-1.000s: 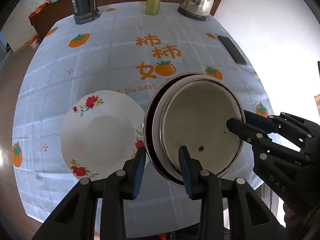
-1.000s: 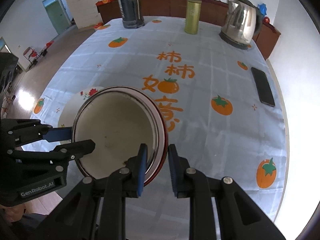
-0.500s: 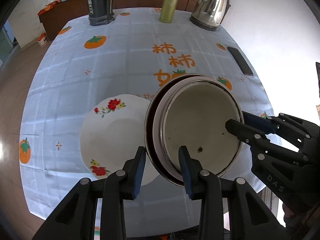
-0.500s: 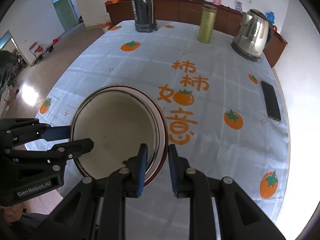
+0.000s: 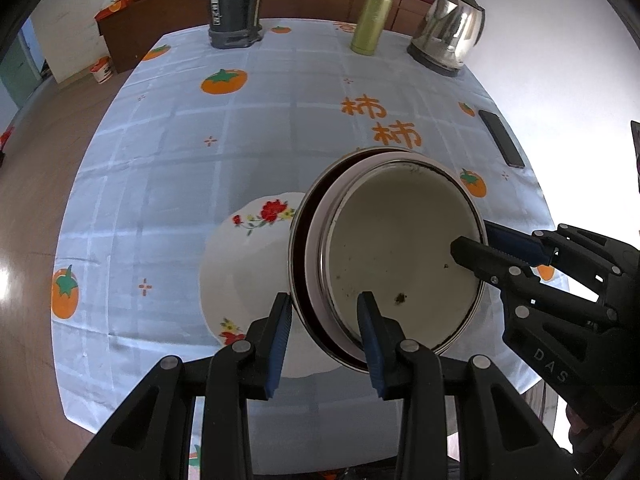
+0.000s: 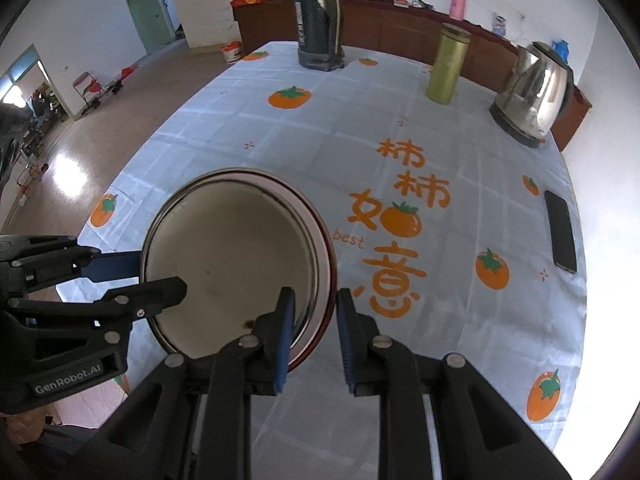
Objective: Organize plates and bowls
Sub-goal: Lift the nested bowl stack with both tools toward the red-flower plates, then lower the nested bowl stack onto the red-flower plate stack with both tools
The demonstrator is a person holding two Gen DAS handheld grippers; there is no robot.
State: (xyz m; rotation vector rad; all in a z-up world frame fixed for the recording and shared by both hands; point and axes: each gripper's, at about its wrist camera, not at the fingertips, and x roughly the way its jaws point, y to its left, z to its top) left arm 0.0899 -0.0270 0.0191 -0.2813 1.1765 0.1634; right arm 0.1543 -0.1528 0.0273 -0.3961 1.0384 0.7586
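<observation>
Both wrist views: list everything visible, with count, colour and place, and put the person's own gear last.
Round enamel bowl: one, cream inside, dark red outside, held above the table by both grippers.
White floral plate: one, white with red flowers, on the tablecloth, partly under the bowl in the left wrist view.
Persimmon-print tablecloth: one, pale blue with orange fruit, covering the table.
Black thermos jug: one, far edge.
Gold cylindrical flask: one, far edge.
Steel electric kettle: one, far right.
Black phone: one, flat near the right edge.
Pink bottle: one, on the sideboard behind.
Left gripper: black with blue pads, clamped on the bowl's rim.
Right gripper: the same, on the opposite rim.
</observation>
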